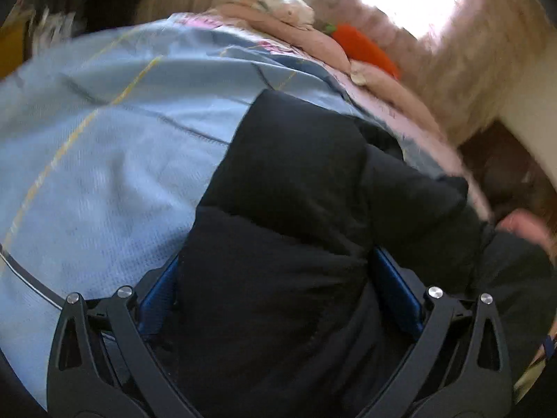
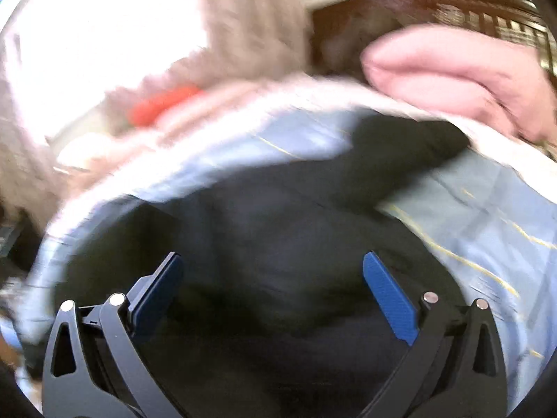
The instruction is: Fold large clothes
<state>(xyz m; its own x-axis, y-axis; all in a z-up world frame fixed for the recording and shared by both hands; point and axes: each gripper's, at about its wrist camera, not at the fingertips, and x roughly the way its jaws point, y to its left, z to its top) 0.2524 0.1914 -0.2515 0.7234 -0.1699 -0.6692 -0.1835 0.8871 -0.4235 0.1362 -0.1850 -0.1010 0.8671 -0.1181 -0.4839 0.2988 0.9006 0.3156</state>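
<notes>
A black padded jacket [image 1: 299, 188] lies on a light blue bedspread [image 1: 104, 146]. In the left wrist view my left gripper [image 1: 275, 278] has its blue pads wide apart with a thick fold of the jacket bulging between them. In the right wrist view, which is blurred, the jacket [image 2: 278, 230] fills the lower middle. My right gripper [image 2: 273, 278] is open just above it, with both blue pads [image 2: 390, 296] bare and nothing between them.
A pink quilt [image 1: 313, 35] and an orange carrot-shaped plush [image 1: 365, 48] lie at the far side of the bed. A pink pillow [image 2: 452, 76] sits against a dark wooden headboard [image 2: 452, 3]. A bright window with a beige curtain [image 1: 470, 69] is behind.
</notes>
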